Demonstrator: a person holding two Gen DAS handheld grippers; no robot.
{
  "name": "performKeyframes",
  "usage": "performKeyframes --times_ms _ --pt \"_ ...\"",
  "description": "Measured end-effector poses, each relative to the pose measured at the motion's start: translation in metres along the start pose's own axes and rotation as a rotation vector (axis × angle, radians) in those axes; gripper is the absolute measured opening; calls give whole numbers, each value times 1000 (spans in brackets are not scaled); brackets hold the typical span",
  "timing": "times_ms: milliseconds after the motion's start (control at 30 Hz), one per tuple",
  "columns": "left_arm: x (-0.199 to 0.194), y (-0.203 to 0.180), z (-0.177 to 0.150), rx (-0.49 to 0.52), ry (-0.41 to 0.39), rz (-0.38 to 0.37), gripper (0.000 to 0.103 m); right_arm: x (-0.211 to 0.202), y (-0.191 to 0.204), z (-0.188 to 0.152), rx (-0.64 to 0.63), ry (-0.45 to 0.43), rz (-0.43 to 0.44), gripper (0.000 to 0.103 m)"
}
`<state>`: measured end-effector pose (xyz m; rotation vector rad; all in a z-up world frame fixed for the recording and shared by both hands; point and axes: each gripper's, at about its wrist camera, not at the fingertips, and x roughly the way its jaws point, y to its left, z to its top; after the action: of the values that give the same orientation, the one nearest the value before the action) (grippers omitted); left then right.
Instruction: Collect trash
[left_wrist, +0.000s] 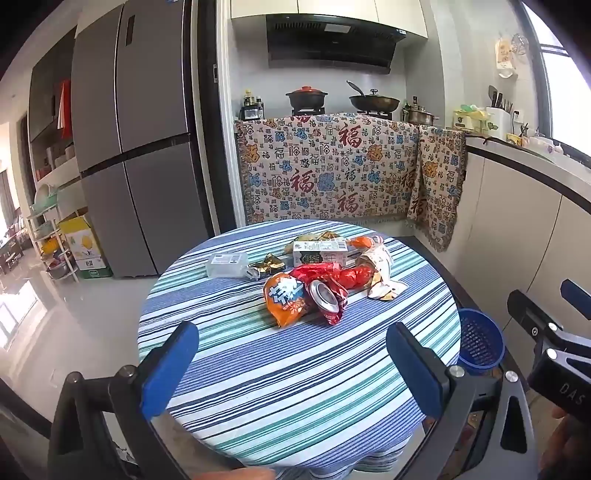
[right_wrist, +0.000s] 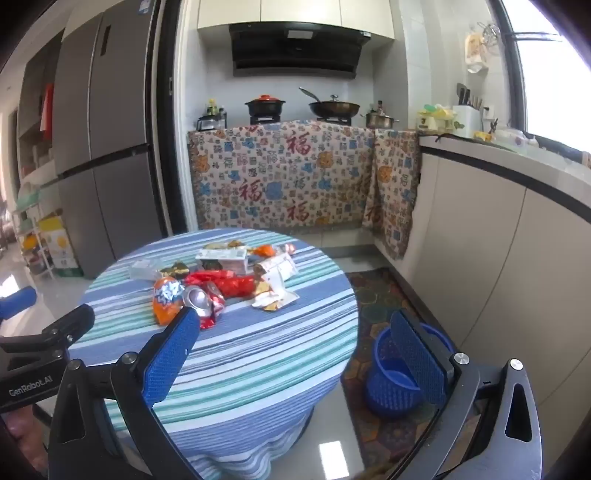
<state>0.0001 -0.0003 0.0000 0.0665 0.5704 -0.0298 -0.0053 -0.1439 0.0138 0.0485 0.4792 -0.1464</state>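
A round table (left_wrist: 258, 369) under a blue, green and white striped cloth holds one loose pile of trash near its middle: one crushed silver can (left_wrist: 325, 295), one orange snack bag (left_wrist: 286, 299), one red wrapper (left_wrist: 351, 277), one small carton (left_wrist: 320, 251), one clear plastic box (left_wrist: 226, 264) and several crumpled wrappers. One blue mesh wastebasket (right_wrist: 393, 376) stands on the floor just right of the table. Two grippers hover over the near edge, the left gripper (left_wrist: 291, 365) and the right gripper (right_wrist: 295, 354), both spread wide and empty.
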Motion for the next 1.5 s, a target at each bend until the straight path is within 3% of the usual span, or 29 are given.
performKeyframes --times_ms 1500 --pt "-1 -1 -4 -2 10 -9 103 -3 6 -3 -29 -16 7 103"
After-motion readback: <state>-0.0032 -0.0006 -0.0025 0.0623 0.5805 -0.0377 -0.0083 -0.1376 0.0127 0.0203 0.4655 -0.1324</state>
